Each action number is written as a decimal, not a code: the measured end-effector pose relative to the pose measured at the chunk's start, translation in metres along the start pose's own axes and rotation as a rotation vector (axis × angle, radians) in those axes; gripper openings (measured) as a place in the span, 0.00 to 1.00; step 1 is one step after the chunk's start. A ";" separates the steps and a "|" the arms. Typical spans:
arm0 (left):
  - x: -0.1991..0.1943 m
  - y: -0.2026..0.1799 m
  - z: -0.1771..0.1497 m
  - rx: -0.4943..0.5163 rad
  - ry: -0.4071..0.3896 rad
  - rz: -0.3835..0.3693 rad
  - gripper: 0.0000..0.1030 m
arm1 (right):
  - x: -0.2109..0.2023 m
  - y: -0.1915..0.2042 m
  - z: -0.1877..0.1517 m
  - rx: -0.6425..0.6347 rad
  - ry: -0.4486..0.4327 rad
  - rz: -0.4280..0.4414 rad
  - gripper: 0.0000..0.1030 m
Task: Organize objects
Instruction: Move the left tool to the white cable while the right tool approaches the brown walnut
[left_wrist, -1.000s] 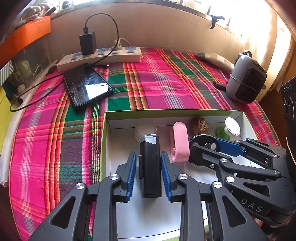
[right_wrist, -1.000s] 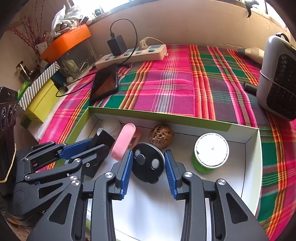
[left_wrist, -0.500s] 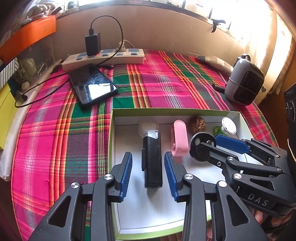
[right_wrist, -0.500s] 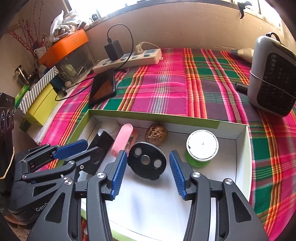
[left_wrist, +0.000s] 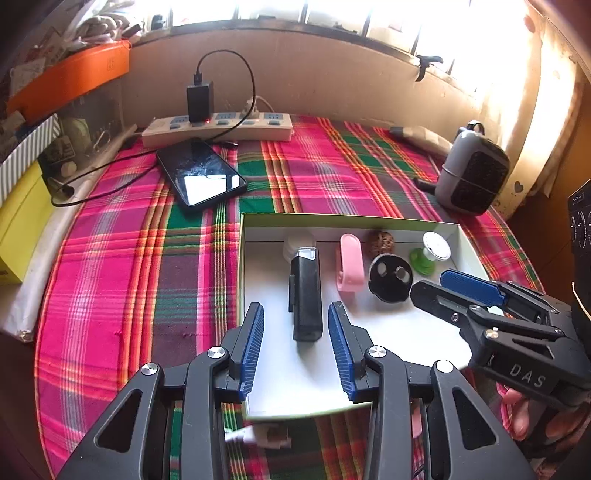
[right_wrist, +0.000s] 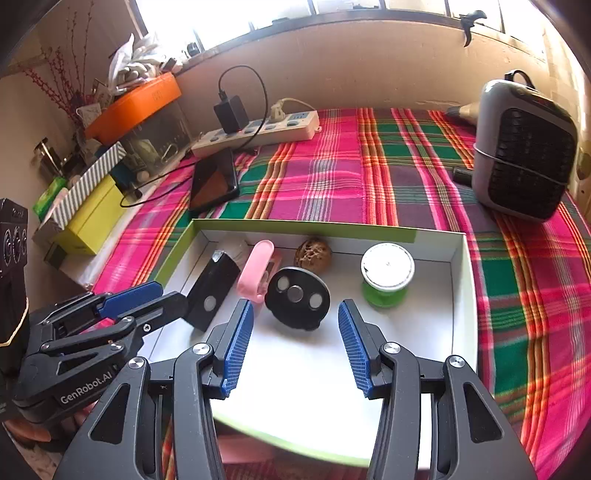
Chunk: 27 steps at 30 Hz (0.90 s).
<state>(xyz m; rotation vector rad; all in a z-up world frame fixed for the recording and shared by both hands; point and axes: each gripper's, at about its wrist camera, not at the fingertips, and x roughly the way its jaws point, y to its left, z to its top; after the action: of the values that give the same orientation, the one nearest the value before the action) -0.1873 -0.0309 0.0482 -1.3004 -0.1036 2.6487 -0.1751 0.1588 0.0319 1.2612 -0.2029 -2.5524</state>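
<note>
A white box with green rim (left_wrist: 332, 218) (right_wrist: 303, 225) sits on the plaid cloth. Inside lie a black rectangular device (left_wrist: 306, 295) (right_wrist: 211, 291), a pink clip (left_wrist: 350, 265) (right_wrist: 255, 269), a walnut (left_wrist: 382, 240) (right_wrist: 312, 255), a black round disc (left_wrist: 390, 277) (right_wrist: 297, 297) and a green spool with a white top (left_wrist: 428, 254) (right_wrist: 386, 273). My left gripper (left_wrist: 295, 347) is open and empty, just short of the black device. My right gripper (right_wrist: 295, 347) is open and empty, just short of the disc.
A phone (left_wrist: 201, 176) and a power strip with charger (left_wrist: 218, 127) lie at the back left. A grey heater (left_wrist: 471, 173) (right_wrist: 524, 147) stands at the right. Yellow and striped boxes (right_wrist: 85, 206) line the left edge.
Both grippers opened, let go of the black device and the disc, and pulled back toward me. The two objects stay in the box.
</note>
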 end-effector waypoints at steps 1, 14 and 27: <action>-0.003 0.000 -0.002 0.002 -0.005 -0.001 0.33 | -0.003 0.000 -0.002 0.005 -0.006 0.001 0.48; -0.039 0.015 -0.034 -0.015 -0.057 -0.009 0.33 | -0.038 0.006 -0.030 -0.022 -0.066 -0.020 0.48; -0.053 0.047 -0.059 -0.014 -0.067 -0.020 0.34 | -0.064 0.001 -0.064 -0.013 -0.109 -0.030 0.48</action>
<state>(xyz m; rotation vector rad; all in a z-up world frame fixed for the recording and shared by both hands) -0.1158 -0.0888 0.0462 -1.2084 -0.1437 2.6800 -0.0870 0.1778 0.0410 1.1294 -0.1910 -2.6467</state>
